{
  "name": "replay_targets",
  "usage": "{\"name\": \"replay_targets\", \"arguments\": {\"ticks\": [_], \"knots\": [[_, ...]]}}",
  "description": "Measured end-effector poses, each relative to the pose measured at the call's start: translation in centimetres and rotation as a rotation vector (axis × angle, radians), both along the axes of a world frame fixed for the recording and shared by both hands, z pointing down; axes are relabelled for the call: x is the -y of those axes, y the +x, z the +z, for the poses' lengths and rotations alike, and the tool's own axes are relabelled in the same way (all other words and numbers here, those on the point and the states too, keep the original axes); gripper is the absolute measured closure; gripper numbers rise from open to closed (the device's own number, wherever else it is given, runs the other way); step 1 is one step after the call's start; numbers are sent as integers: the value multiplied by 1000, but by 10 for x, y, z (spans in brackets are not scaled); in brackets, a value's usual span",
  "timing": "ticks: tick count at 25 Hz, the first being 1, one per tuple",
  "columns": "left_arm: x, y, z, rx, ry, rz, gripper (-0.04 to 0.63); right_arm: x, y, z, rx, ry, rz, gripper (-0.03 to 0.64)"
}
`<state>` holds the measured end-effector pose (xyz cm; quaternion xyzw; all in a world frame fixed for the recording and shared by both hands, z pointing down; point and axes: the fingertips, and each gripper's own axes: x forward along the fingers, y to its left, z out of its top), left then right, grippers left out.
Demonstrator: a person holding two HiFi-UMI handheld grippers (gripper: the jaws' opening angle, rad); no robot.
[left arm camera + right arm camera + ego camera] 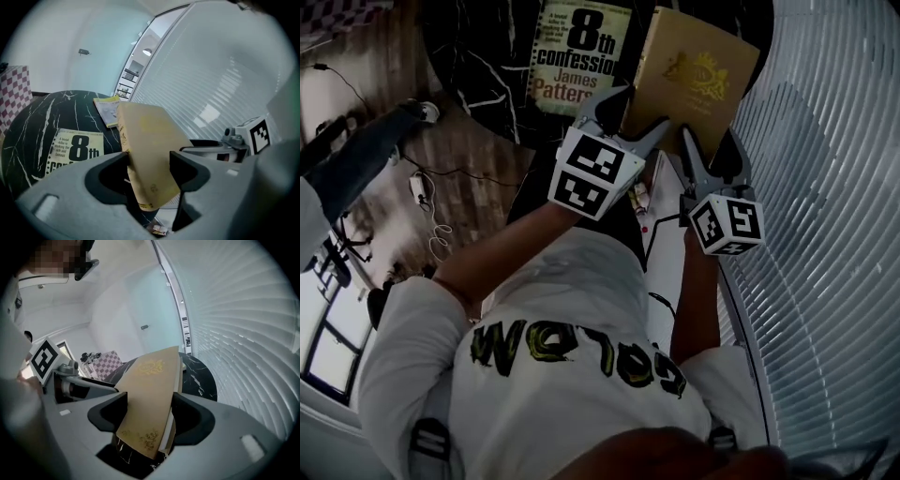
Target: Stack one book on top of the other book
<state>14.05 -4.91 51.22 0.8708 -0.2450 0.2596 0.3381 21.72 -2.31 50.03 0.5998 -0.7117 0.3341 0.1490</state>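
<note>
A tan hardcover book (694, 70) with a gold crest hangs tilted above the round black marble table (478, 56). Both grippers hold it by its near edge. My left gripper (628, 117) is shut on the book's left corner, and the book (150, 140) fills the gap between its jaws. My right gripper (712, 145) is shut on the right corner, its jaws against the cover and page edge of the book (152, 380). A second book, the "8th confession" paperback (577, 61), lies flat on the table to the left, also seen as the paperback (77, 150) below my left gripper.
A thin yellowish booklet (110, 108) lies farther back on the table. A checkered box (14, 89) stands at the table's left. White slatted blinds (834, 187) run close along the right. Cables and a power strip (422, 187) lie on the wooden floor at left.
</note>
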Motion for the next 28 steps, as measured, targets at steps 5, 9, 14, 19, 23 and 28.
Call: {"name": "replay_targets", "arguments": {"ticks": [5,9,14,19,23,28], "knots": [[-10,-2,-21,-19,14,13,309,-8,-1,-25,-17,27,15,327],[-12,-6,-26,-13,34,17,308,-10,-5,-29,-9,36,22,327],[-9,-26,-24,16,68,5,310,-7,-25,-24,16,49,12,327],[-2,-60,-29,37,87,-46,310,3,-57,-25,49,54,-30,327],[4,-93,-30,52,93,-103,310,13,-89,-25,66,56,-79,327],[8,-115,-32,56,94,-142,310,19,-110,-27,69,62,-109,327]]}}
